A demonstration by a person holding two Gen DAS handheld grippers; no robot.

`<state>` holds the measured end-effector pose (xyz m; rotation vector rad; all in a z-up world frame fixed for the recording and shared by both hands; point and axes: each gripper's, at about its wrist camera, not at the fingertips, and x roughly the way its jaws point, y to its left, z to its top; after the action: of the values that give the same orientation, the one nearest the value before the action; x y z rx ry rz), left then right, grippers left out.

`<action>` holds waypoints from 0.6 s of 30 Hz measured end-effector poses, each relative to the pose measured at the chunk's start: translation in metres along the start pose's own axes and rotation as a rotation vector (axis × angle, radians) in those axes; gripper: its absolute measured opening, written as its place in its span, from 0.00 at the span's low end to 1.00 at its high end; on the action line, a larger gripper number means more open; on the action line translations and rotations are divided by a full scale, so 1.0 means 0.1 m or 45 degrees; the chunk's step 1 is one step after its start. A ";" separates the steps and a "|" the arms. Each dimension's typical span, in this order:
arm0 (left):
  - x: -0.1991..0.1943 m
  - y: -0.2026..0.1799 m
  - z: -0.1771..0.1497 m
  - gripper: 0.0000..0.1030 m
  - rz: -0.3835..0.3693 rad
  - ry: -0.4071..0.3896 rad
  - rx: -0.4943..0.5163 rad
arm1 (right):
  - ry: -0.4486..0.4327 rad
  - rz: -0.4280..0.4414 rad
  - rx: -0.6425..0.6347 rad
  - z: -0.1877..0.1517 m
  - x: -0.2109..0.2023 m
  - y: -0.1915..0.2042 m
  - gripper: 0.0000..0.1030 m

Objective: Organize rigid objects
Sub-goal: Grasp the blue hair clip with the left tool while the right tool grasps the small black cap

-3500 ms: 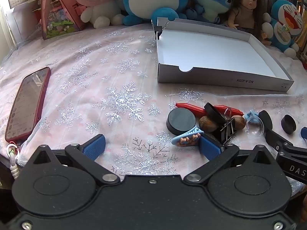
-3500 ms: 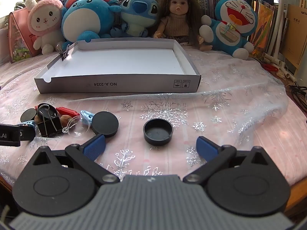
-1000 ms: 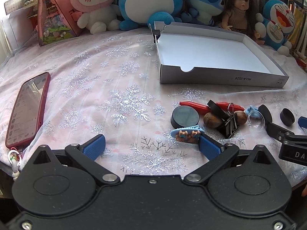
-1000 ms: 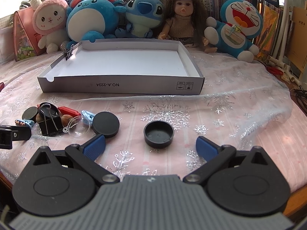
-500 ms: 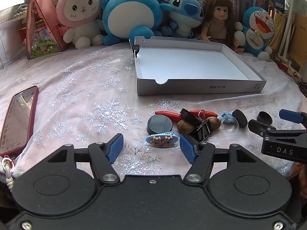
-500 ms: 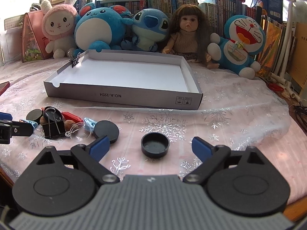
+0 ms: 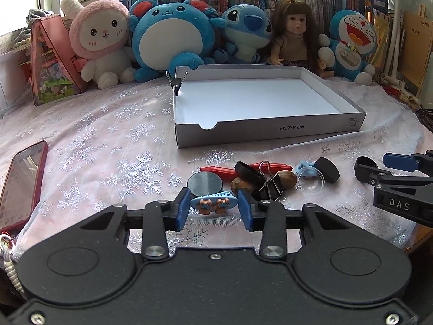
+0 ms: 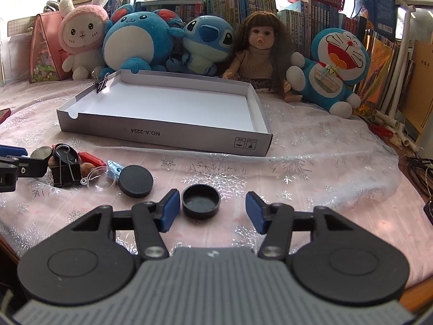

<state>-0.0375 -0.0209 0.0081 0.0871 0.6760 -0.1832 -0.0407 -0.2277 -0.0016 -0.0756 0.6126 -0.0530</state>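
Note:
A blue hair clip (image 7: 213,203) with small bear figures lies on the snowflake cloth. My left gripper (image 7: 213,210) is closing on it, and both blue pads touch its ends. Behind it lie a black disc (image 7: 204,184), a black binder clip (image 7: 268,187), a red pen (image 7: 224,172) and brown nuts (image 7: 285,178). In the right wrist view an upturned black cap (image 8: 200,201) sits between the closing jaws of my right gripper (image 8: 212,211). The left pad is close beside the cap and the right pad stands well clear. The white box (image 7: 270,132) behind holds nothing.
A second black disc (image 8: 135,181) and a clear suction cup (image 8: 97,180) lie left of the cap. A phone in a red case (image 7: 21,184) lies at the far left. Plush toys (image 7: 173,38) and a doll (image 8: 259,46) line the back. A binder clip (image 7: 176,81) grips the box corner.
Both grippers' jaws have narrowed. The left pads have come in from wide apart to the ends of the hair clip. The right pads have drawn closer around the black cap.

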 end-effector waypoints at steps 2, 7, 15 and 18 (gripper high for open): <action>0.01 0.01 -0.01 0.36 0.011 0.006 -0.013 | -0.005 0.006 0.004 -0.01 0.01 0.00 0.59; 0.04 0.03 -0.03 0.36 0.024 0.019 -0.067 | -0.017 0.018 0.007 -0.04 0.04 0.04 0.58; -0.01 0.02 -0.01 0.35 0.001 -0.026 -0.043 | 0.006 0.017 0.047 0.01 0.04 0.02 0.37; -0.12 0.01 0.08 0.35 -0.015 -0.084 -0.018 | -0.003 0.030 0.044 0.05 0.01 0.01 0.37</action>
<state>-0.0413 -0.0190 0.0214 0.0636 0.6121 -0.1919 -0.0370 -0.2262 0.0021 -0.0352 0.6100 -0.0409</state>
